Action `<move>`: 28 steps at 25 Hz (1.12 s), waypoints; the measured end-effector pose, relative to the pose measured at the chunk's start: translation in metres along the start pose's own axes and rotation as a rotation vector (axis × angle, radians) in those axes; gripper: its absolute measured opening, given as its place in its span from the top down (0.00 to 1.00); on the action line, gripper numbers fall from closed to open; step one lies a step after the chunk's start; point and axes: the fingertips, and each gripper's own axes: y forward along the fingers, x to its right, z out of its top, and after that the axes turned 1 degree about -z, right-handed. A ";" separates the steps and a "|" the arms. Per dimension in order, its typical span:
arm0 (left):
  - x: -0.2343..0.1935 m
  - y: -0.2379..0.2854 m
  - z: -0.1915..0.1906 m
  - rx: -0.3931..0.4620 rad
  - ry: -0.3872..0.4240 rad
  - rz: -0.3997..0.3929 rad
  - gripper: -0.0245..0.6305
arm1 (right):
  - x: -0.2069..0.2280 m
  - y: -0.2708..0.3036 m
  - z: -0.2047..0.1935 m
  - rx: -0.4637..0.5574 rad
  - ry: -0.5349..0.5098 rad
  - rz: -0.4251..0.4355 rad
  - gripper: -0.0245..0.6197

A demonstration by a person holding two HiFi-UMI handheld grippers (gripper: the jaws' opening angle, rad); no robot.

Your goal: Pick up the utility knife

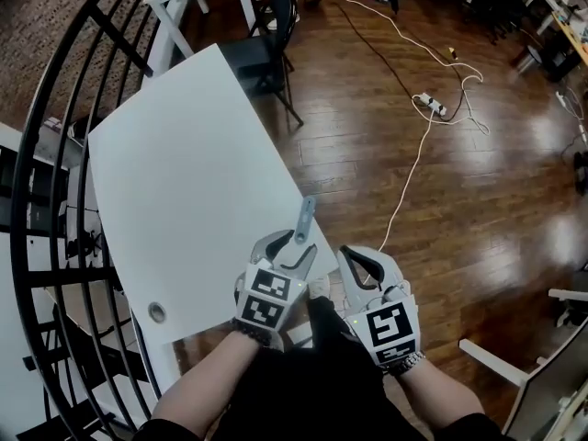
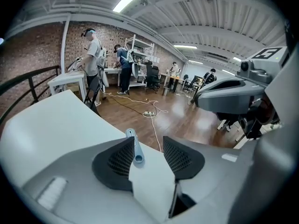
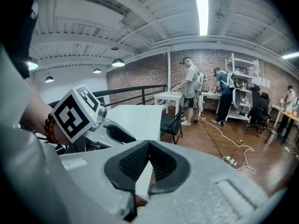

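Observation:
The utility knife [image 1: 303, 220], slim and grey-blue, lies near the right edge of the white table [image 1: 184, 173], pointing away from me. My left gripper [image 1: 288, 245] hovers over its near end with jaws open. In the left gripper view the knife [image 2: 135, 147] sits between the pads, close beside the left pad [image 2: 122, 158], and nothing presses on it. My right gripper [image 1: 355, 259] hangs just right of the table edge, over the floor; in its own view the pads [image 3: 140, 160] meet at the tips, shut and empty.
A black chair [image 1: 268, 37] stands at the table's far end. White cables and a power strip [image 1: 432, 105] cross the wooden floor. A black railing [image 1: 55, 163] runs along the left. People [image 2: 93, 55] work at far benches.

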 end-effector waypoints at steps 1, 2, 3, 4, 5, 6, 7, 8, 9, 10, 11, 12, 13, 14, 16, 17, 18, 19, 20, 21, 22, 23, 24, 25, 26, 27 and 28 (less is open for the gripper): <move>-0.001 0.008 -0.002 -0.010 -0.009 0.008 0.63 | 0.004 0.002 -0.002 -0.004 -0.001 0.007 0.97; -0.002 0.015 -0.004 -0.020 -0.016 0.016 0.62 | 0.008 0.005 -0.004 -0.007 -0.001 0.013 0.97; -0.004 0.022 -0.007 -0.030 -0.021 0.025 0.62 | 0.011 0.007 -0.006 -0.011 -0.002 0.020 0.97; -0.006 0.028 -0.009 -0.040 -0.025 0.036 0.61 | 0.015 0.010 -0.008 -0.014 -0.005 0.028 0.97; -0.008 0.035 -0.011 -0.050 -0.029 0.047 0.60 | 0.018 0.014 -0.010 -0.017 -0.008 0.036 0.97; -0.011 0.040 -0.014 -0.061 -0.035 0.058 0.59 | 0.021 0.017 -0.012 -0.021 -0.010 0.043 0.97; -0.014 0.045 -0.016 -0.072 -0.040 0.070 0.59 | 0.024 0.020 -0.013 -0.024 -0.013 0.050 0.97; -0.017 0.048 -0.019 -0.082 -0.047 0.081 0.58 | 0.026 0.023 -0.014 -0.027 -0.015 0.056 0.97; -0.019 0.051 -0.022 -0.092 -0.052 0.091 0.57 | 0.029 0.025 -0.014 -0.028 -0.016 0.061 0.97; -0.020 0.055 -0.025 -0.102 -0.057 0.100 0.57 | 0.030 0.027 -0.015 -0.029 -0.017 0.066 0.97; -0.021 0.058 -0.028 -0.109 -0.059 0.106 0.57 | 0.032 0.029 -0.015 -0.029 -0.017 0.071 0.97; -0.021 0.062 -0.030 -0.113 -0.060 0.109 0.57 | 0.034 0.031 -0.016 -0.028 -0.017 0.076 0.97; -0.021 0.066 -0.032 -0.118 -0.060 0.110 0.57 | 0.036 0.032 -0.017 -0.028 -0.017 0.081 0.97; -0.021 0.069 -0.035 -0.126 -0.062 0.112 0.57 | 0.037 0.034 -0.018 -0.028 -0.016 0.085 0.97; -0.023 0.072 -0.040 -0.147 -0.068 0.121 0.57 | 0.038 0.036 -0.018 -0.030 -0.014 0.093 0.97; -0.024 0.073 -0.042 -0.155 -0.071 0.126 0.57 | 0.039 0.037 -0.018 -0.031 -0.013 0.096 0.97; -0.026 0.074 -0.044 -0.162 -0.075 0.131 0.57 | 0.039 0.038 -0.019 -0.033 -0.013 0.099 0.97; -0.027 0.075 -0.046 -0.169 -0.078 0.135 0.57 | 0.040 0.039 -0.020 -0.034 -0.012 0.101 0.97; -0.028 0.076 -0.047 -0.175 -0.079 0.139 0.57 | 0.041 0.040 -0.021 -0.036 -0.011 0.103 0.97; -0.029 0.077 -0.049 -0.181 -0.080 0.144 0.58 | 0.042 0.041 -0.022 -0.036 -0.010 0.105 0.97; -0.030 0.078 -0.050 -0.185 -0.079 0.149 0.58 | 0.042 0.042 -0.023 -0.036 -0.009 0.106 0.97; -0.032 0.078 -0.051 -0.189 -0.077 0.155 0.59 | 0.043 0.043 -0.023 -0.036 -0.008 0.107 0.97; -0.033 0.078 -0.050 -0.191 -0.074 0.160 0.61 | 0.043 0.043 -0.022 -0.035 -0.006 0.108 0.97; -0.034 0.078 -0.050 -0.192 -0.072 0.164 0.61 | 0.044 0.044 -0.021 -0.034 -0.005 0.109 0.97; -0.034 0.078 -0.050 -0.194 -0.071 0.167 0.61 | 0.045 0.045 -0.021 -0.034 -0.005 0.110 0.97; -0.034 0.079 -0.049 -0.195 -0.070 0.168 0.61 | 0.046 0.046 -0.021 -0.034 -0.005 0.112 0.97; -0.034 0.080 -0.049 -0.196 -0.068 0.168 0.61 | 0.048 0.046 -0.022 -0.034 -0.005 0.113 0.97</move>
